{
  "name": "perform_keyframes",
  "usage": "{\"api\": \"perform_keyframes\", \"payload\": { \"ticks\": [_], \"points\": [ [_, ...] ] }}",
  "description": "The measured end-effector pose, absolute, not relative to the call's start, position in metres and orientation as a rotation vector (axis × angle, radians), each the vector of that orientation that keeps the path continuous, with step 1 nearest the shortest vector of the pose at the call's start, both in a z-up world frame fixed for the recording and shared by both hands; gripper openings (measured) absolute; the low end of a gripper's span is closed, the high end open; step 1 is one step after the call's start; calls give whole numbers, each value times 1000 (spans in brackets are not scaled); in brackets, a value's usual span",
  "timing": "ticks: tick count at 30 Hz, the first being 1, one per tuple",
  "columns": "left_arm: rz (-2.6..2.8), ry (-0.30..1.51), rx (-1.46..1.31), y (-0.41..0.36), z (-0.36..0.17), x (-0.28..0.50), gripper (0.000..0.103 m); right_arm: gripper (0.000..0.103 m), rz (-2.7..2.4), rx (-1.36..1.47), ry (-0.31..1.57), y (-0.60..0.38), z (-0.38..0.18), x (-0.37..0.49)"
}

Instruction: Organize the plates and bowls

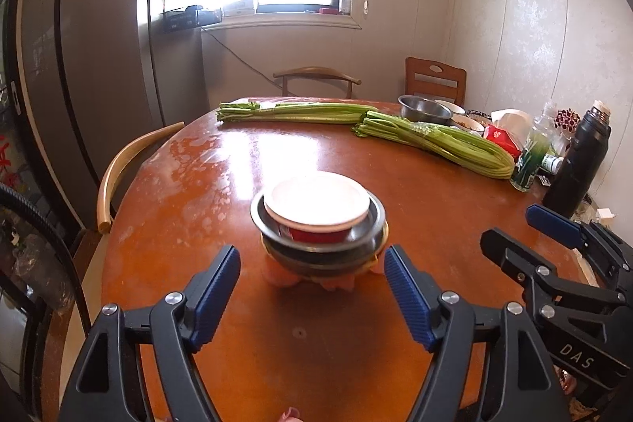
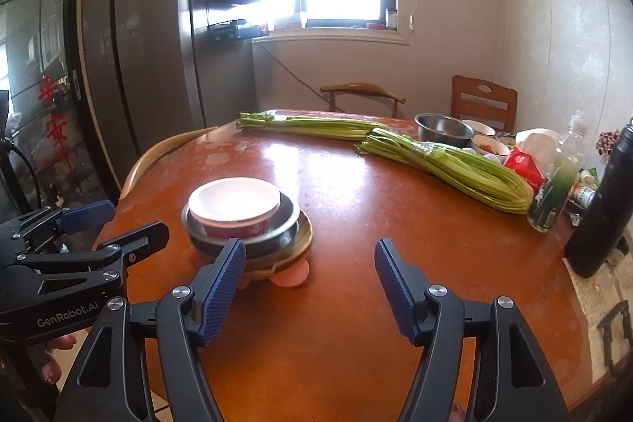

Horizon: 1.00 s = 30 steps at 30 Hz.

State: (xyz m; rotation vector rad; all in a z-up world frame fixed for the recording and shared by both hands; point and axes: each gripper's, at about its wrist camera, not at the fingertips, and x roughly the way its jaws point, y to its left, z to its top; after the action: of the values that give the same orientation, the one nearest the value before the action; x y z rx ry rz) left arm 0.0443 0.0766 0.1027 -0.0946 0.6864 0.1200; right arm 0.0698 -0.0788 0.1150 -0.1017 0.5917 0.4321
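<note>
A stack of dishes (image 1: 318,224) (image 2: 243,220) stands on the round brown table (image 1: 245,153) (image 2: 348,192). On top is a white bowl with a red outside (image 1: 316,202) (image 2: 234,200), nested in steel bowls (image 1: 372,238) (image 2: 289,220) over a yellowish plate (image 2: 302,244) and something pink underneath. My left gripper (image 1: 312,293) is open just in front of the stack, nothing between its blue pads. My right gripper (image 2: 310,287) is open too, to the right of the stack; its left finger overlaps the stack's near edge in the picture.
Two celery bunches (image 1: 292,111) (image 1: 439,141) lie across the far half. A steel bowl (image 1: 425,109), small dishes, a tissue pack (image 2: 526,161), a green bottle (image 2: 554,184) and a black flask (image 1: 579,165) crowd the right edge. Chairs ring the table; a fridge (image 1: 87,86) stands left.
</note>
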Motion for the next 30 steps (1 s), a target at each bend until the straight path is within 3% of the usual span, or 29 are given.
{"api": "perform_keyframes", "payload": {
  "ticks": [7,17,30],
  "points": [
    [135,650,-134,48,88,3,76,74,440,-69,580,-113,101,24],
    [182,742,-124,22,39,-28,77,75,381,-75,605,-138,61,-24],
    [171,769,-120,11,25,-47,77,75,391,-49,624,-141,40,-43]
  ]
}}
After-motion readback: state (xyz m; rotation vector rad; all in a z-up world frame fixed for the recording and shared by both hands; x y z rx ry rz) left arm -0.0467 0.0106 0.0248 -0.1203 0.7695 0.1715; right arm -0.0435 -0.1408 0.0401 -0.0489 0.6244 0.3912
